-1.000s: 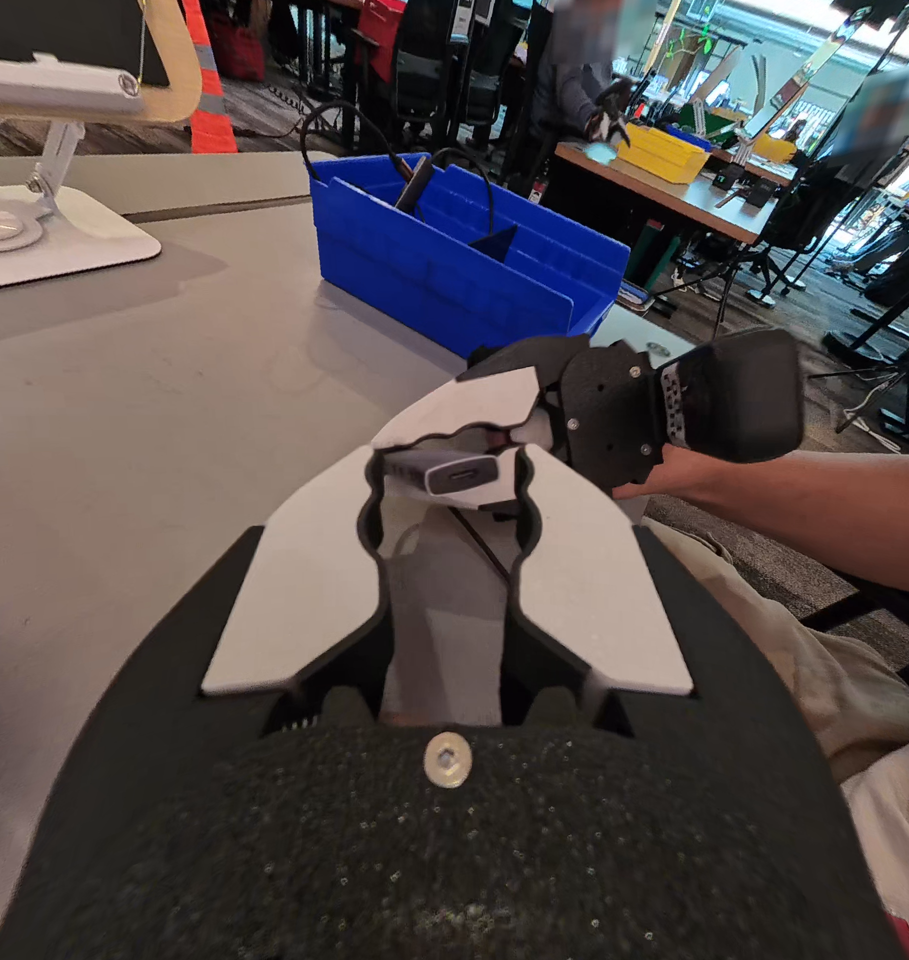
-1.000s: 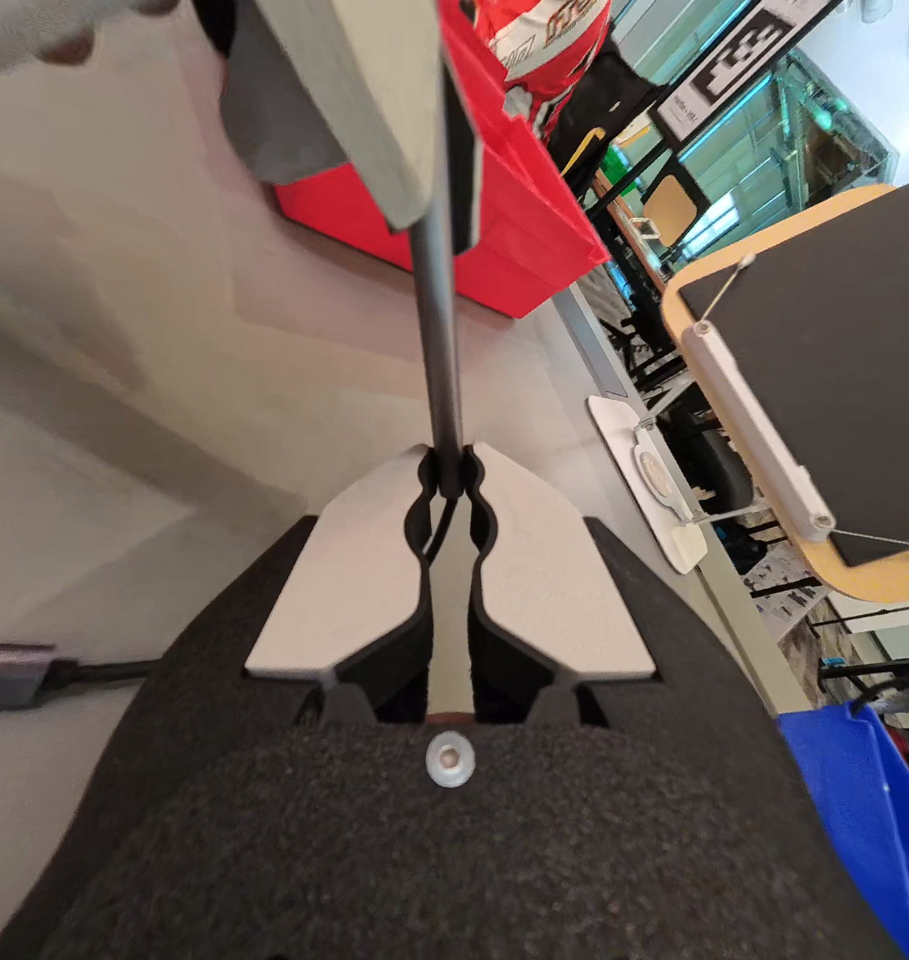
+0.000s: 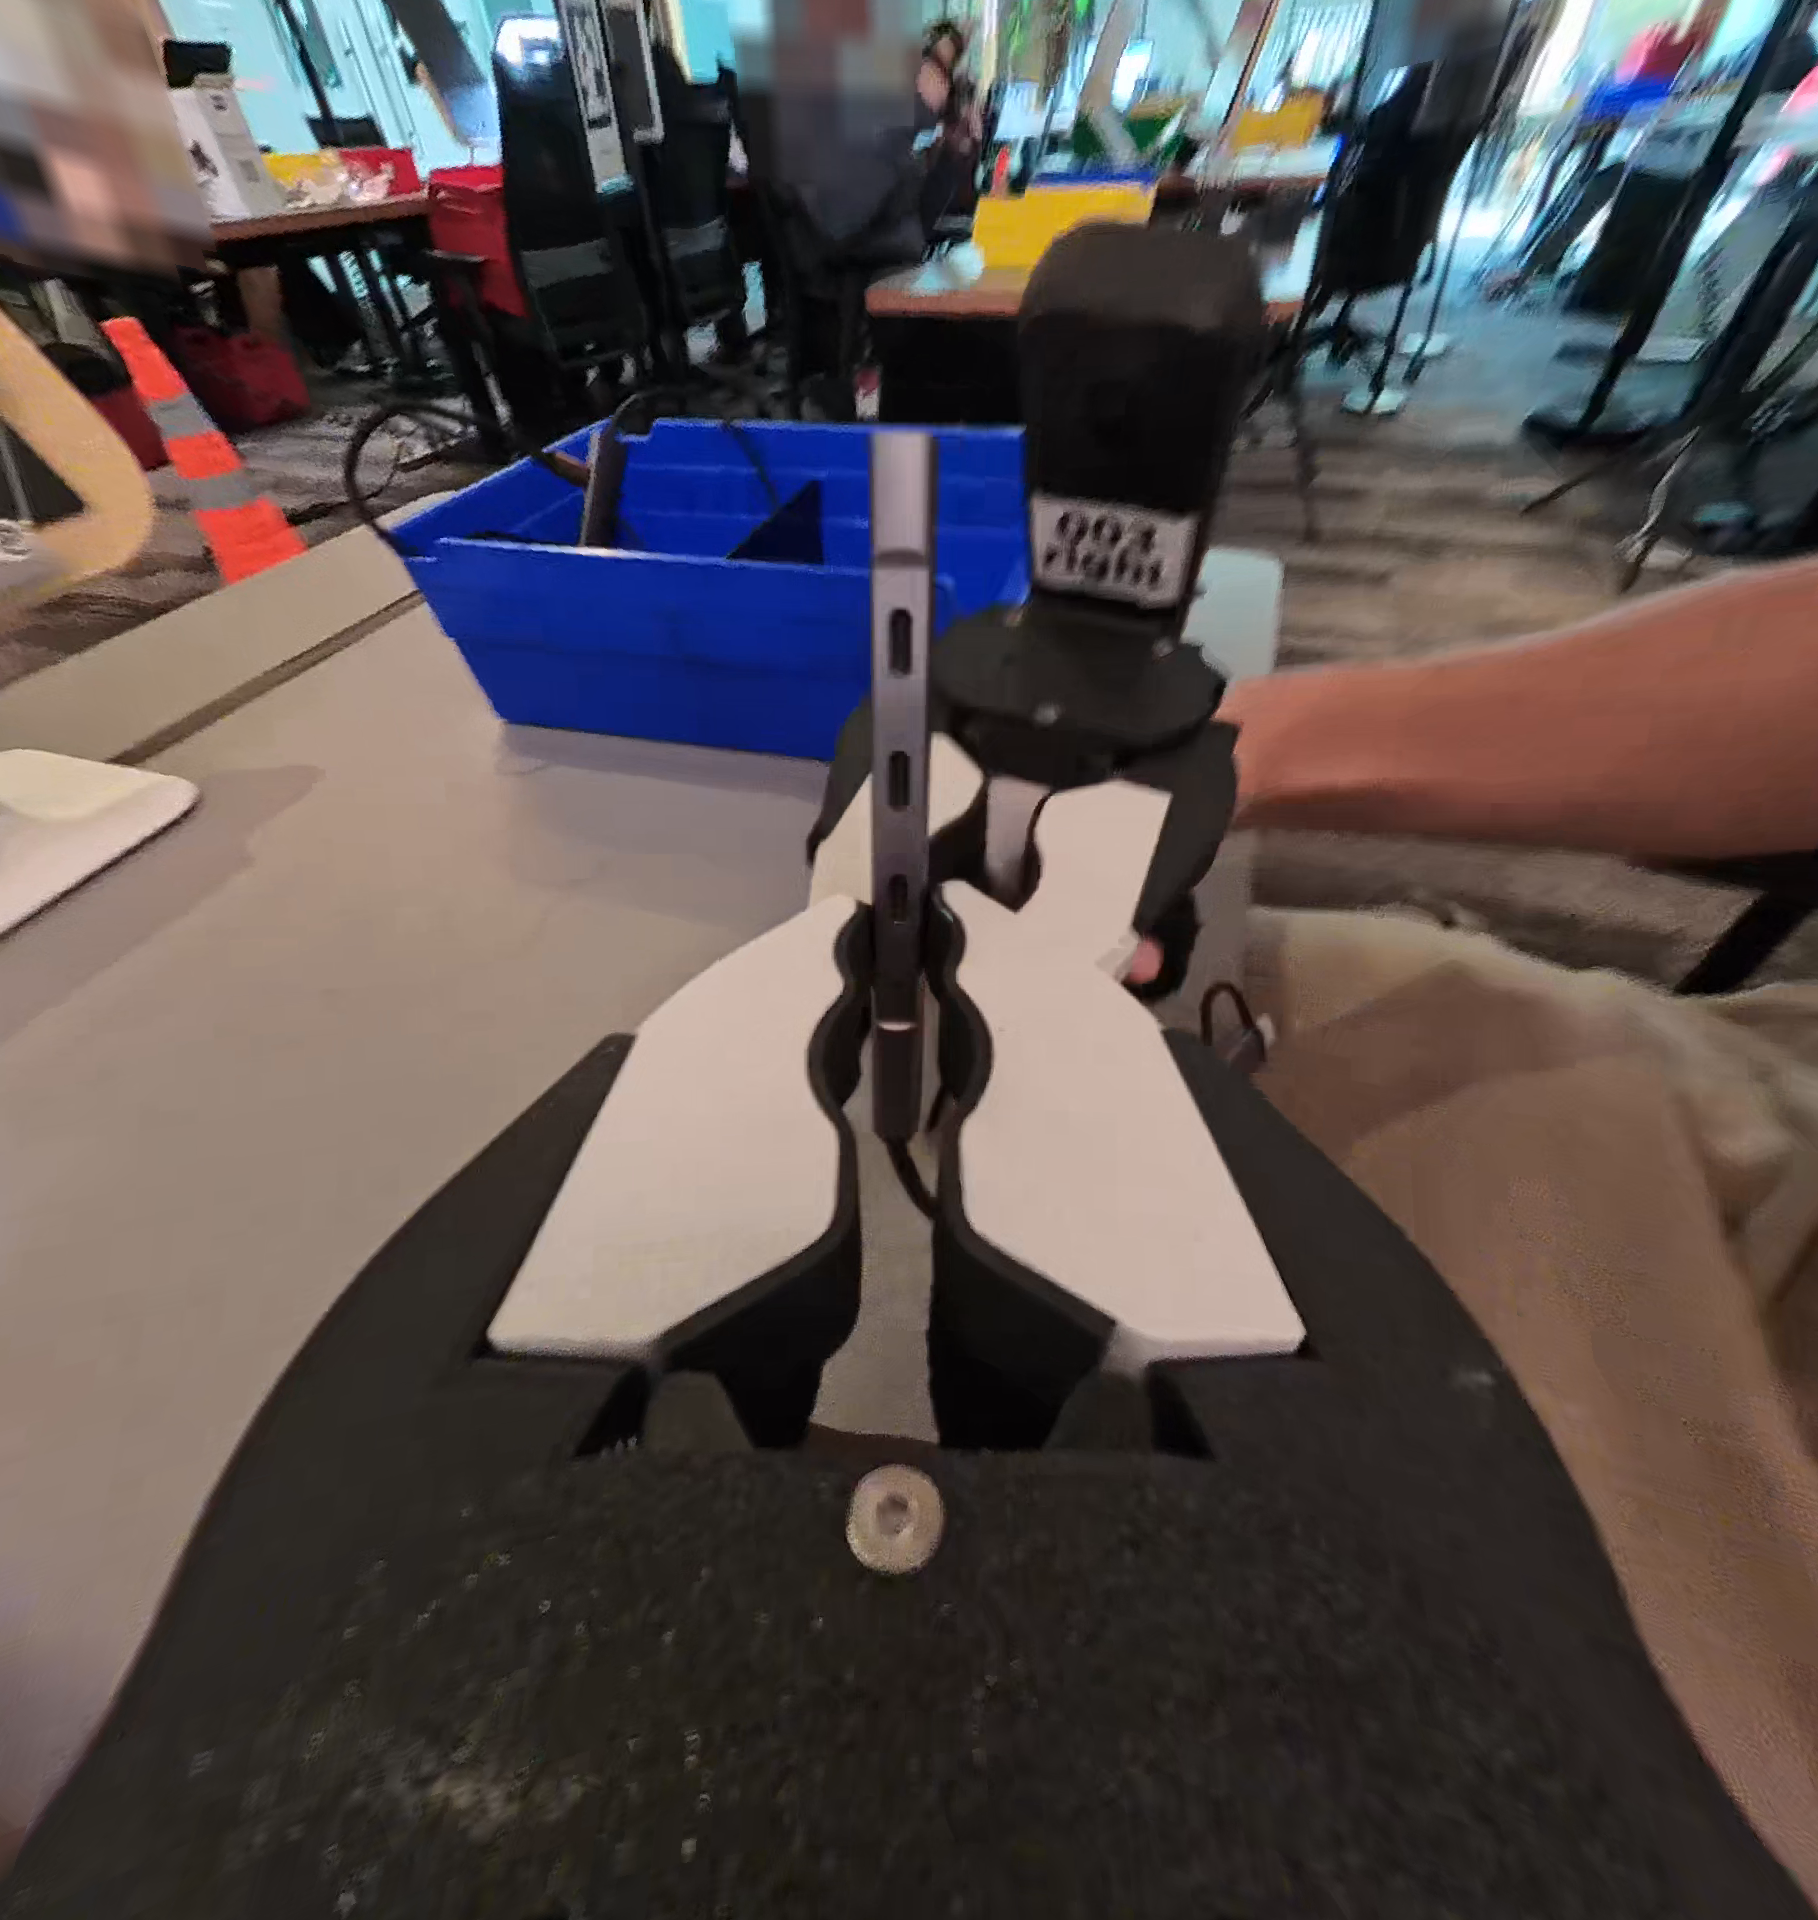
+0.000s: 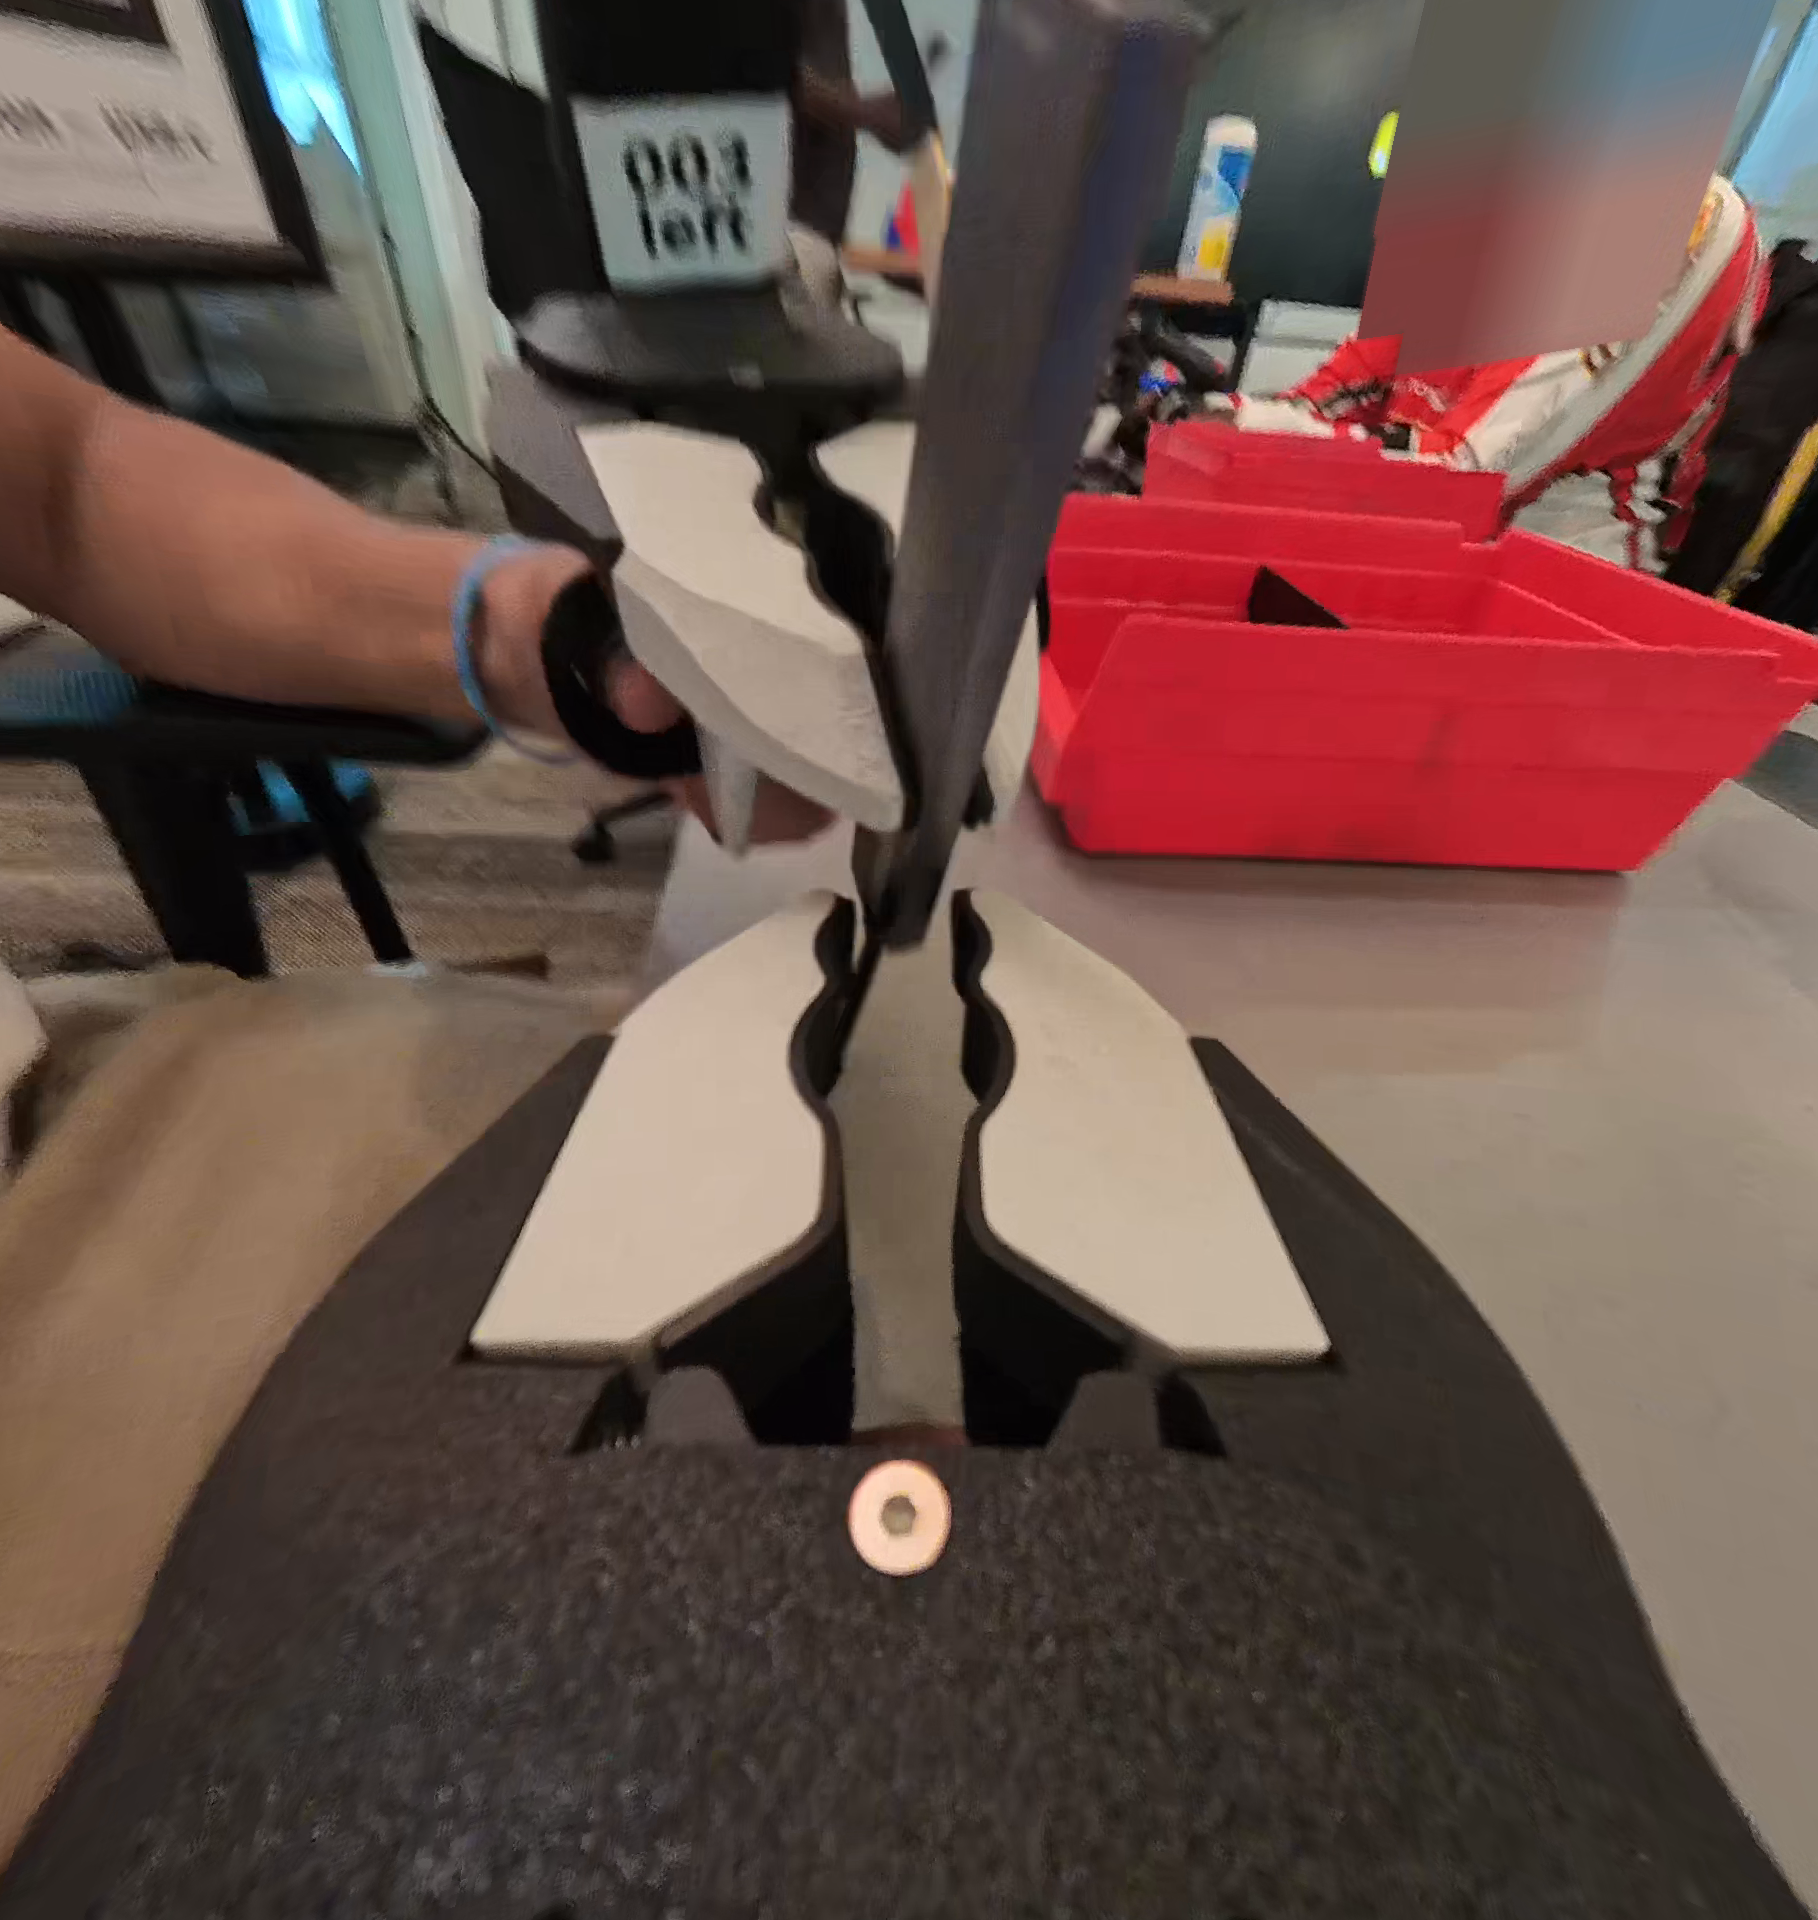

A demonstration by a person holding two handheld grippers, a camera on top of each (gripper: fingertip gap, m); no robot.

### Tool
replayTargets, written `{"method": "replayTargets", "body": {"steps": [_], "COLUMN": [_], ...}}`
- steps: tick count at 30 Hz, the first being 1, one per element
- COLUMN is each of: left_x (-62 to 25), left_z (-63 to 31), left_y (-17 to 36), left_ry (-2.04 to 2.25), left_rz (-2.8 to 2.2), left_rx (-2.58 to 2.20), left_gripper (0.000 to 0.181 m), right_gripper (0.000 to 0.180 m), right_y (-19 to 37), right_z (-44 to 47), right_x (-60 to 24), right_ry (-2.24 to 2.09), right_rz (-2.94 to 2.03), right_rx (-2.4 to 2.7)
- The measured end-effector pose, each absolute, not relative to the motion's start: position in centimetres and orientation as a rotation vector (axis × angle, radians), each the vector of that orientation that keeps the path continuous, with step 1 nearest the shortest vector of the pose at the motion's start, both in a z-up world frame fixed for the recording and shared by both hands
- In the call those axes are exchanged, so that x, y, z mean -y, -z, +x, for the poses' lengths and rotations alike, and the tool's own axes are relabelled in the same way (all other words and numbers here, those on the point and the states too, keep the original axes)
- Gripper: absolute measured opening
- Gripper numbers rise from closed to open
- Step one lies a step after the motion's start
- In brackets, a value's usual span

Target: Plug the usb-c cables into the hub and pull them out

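Left gripper (image 3: 897,940) pinches the slim grey metal usb-c hub (image 3: 900,665) near its cable end, hub upright, three slot ports facing camera. Thin black cable (image 3: 910,1169) drops between the white wavy-edged fingers (image 3: 718,1132). Right gripper (image 4: 897,925) is spread, fingertips either side of the hub's lower end (image 4: 988,499), not gripping. Blue plastic bin (image 3: 676,623) behind on the grey table (image 3: 313,935); red bin (image 4: 1404,727) opposite.
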State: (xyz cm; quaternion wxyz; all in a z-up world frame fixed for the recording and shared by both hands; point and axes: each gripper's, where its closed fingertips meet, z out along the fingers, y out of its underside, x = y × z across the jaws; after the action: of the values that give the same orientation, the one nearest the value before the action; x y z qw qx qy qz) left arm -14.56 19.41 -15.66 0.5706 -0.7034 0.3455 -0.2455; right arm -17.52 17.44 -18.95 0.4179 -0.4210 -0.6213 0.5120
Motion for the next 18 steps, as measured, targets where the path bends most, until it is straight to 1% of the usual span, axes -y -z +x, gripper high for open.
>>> {"method": "replayTargets", "body": {"steps": [2,4,7,9,12,14,18], "left_x": [-19.8,-20.1,-20.4,-20.7,-21.0,-21.1,-20.9], "left_z": [-16.0,-17.2,-18.0,-18.1,-17.6,-17.4,-16.9], "left_y": [16.2,17.4,19.0,20.2,21.7,22.0,21.8], "left_ry": [0.446,0.298,0.096,-0.039,-0.157,-0.214,-0.213], "left_rz": [-1.666,-1.702,-1.719,-1.733,-1.73,-1.719,-1.7], "left_rx": [-0.858,-0.941,-1.074,-1.156,-1.251,-1.276,-1.287], "left_gripper": [0.008,0.008,0.008,0.008,0.008,0.008,0.008], "right_gripper": [0.03,0.04,0.043,0.05,0.044,0.043,0.034], "right_y": [19.2,18.4,16.4,16.1,17.0,18.5,19.8], "right_z": [-16.9,-16.2,-15.3,-14.9,-14.9,-15.0,-15.2], "right_x": [-18.9,-20.0,-20.6,-20.6,-20.2,-20.2,-19.9], "right_ry": [-1.127,-1.005,-0.867,-0.735,-0.565,-0.482,-0.487], "right_rz": [-1.081,-1.087,-1.045,-1.019,-0.979,-0.986,-0.974], "right_rx": [1.607,1.631,1.677,1.743,1.83,1.898,1.929]}}
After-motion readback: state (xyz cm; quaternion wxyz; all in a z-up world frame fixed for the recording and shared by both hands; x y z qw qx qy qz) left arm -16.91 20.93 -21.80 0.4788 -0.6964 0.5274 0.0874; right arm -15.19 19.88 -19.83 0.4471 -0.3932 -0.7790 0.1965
